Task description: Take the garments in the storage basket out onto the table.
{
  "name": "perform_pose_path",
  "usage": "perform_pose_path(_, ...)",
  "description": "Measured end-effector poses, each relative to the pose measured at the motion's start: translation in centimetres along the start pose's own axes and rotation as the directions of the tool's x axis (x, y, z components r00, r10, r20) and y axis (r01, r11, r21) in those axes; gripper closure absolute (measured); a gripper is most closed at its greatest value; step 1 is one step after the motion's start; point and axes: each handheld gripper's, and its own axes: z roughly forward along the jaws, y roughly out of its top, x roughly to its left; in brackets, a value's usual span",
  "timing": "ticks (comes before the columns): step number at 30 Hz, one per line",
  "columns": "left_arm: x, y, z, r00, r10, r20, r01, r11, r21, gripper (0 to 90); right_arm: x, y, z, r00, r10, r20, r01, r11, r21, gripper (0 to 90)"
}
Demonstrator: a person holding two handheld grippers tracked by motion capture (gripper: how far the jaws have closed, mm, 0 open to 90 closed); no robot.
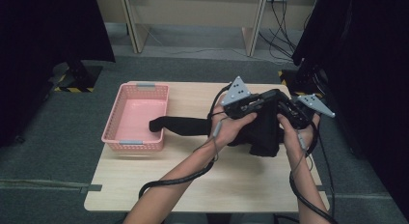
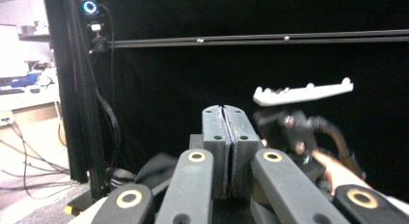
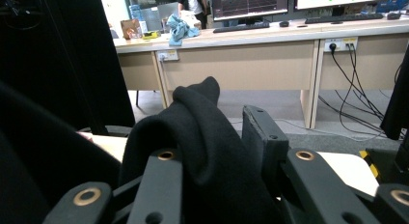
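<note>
1. A black cloth (image 1: 263,130) hangs between the two claws above the right half of the wooden bench (image 1: 207,185)
2. One long end of the cloth trails left across the bench and reaches over the rim of the pink basket (image 1: 126,139), its tip lying inside
3. The left claw (image 2: 224,137) is clenched, its two jaws pressed flat together; whether any cloth is pinched between them I cannot tell
4. In the high view the left claw (image 1: 251,105) sits at the top of the bunched cloth, close beside the right claw (image 1: 289,113)
5. The right claw (image 3: 217,156) has its jaws parted, with a thick fold of the cloth (image 3: 193,137) draped over one jaw and filling the gap; the far jaw stands clear of the fabric
</note>
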Motion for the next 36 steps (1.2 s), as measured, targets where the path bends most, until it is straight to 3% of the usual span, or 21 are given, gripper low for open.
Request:
perform_pose_path(4,-0.2,1.1,1.0,1.0000,0.005,0.007,-0.005,1.0000,0.000,88.6,-0.7,-0.3,-0.6,0.9995,0.030,-0.012,-0.030,0.9995,0.006,68.2)
perform_pose_path(7,0.1,2.1,1.5,0.9998,-0.020,0.008,0.020,0.9997,-0.016,88.7,-1.0,-0.4,-0.9,0.9989,0.040,-0.024,-0.040,0.9991,0.014,66.8)
perform_pose_path(10,0.4,3.1,1.8,0.9999,-0.011,0.001,0.011,0.9998,-0.014,88.7,-1.3,-0.5,-1.1,0.9970,0.057,-0.052,-0.055,0.9978,0.036,63.4)
perform_pose_path(13,0.5,3.9,1.6,0.9999,0.011,-0.007,-0.011,0.9998,-0.015,88.8,-1.5,-0.6,-0.8,0.9879,0.095,-0.123,-0.080,0.9894,0.121,49.5)
perform_pose_path(14,0.6,3.9,1.5,0.9999,0.012,-0.009,-0.012,0.9999,-0.012,88.8,-1.6,-0.8,-0.7,0.9849,0.113,-0.131,-0.092,0.9842,0.151,49.7)
perform_pose_path(17,1.1,3.8,1.2,0.9997,0.004,-0.025,-0.004,1.0000,-0.006,89.0,-1.7,-1.5,-0.6,0.9842,0.087,-0.155,-0.053,0.9762,0.210,47.5)
perform_pose_path(21,1.7,3.9,0.9,0.9991,-0.012,-0.040,0.011,0.9998,-0.017,89.2,-1.6,-2.8,-0.3,0.9795,0.093,-0.179,-0.040,0.9588,0.281,41.2)
perform_pose_path(26,2.5,4.4,0.7,0.9977,-0.022,-0.064,0.019,0.9992,-0.036,89.6,-1.7,-3.8,-0.3,0.9782,0.099,-0.183,-0.035,0.9450,0.325,33.2)
perform_pose_path(27,2.5,4.4,0.7,0.9977,-0.022,-0.064,0.019,0.9992,-0.036,89.6,-2.0,-4.7,-1.0,0.9795,0.076,-0.186,-0.007,0.9382,0.346,33.2)
perform_pose_path(31,2.7,4.3,0.8,0.9971,-0.030,-0.070,0.027,0.9989,-0.037,89.7,-2.1,-4.9,-1.3,0.9785,0.073,-0.193,0.000,0.9349,0.355,32.1)
perform_pose_path(32,3.0,4.2,0.7,0.9950,-0.046,-0.089,0.042,0.9979,-0.049,89.7,-2.1,-4.9,-1.3,0.9785,0.073,-0.193,0.000,0.9349,0.355,31.3)
perform_pose_path(36,3.3,4.0,0.5,0.9935,-0.025,-0.111,0.022,0.9994,-0.028,89.7,-2.0,-4.9,-1.7,0.9755,0.055,-0.213,0.026,0.9316,0.363,30.2)
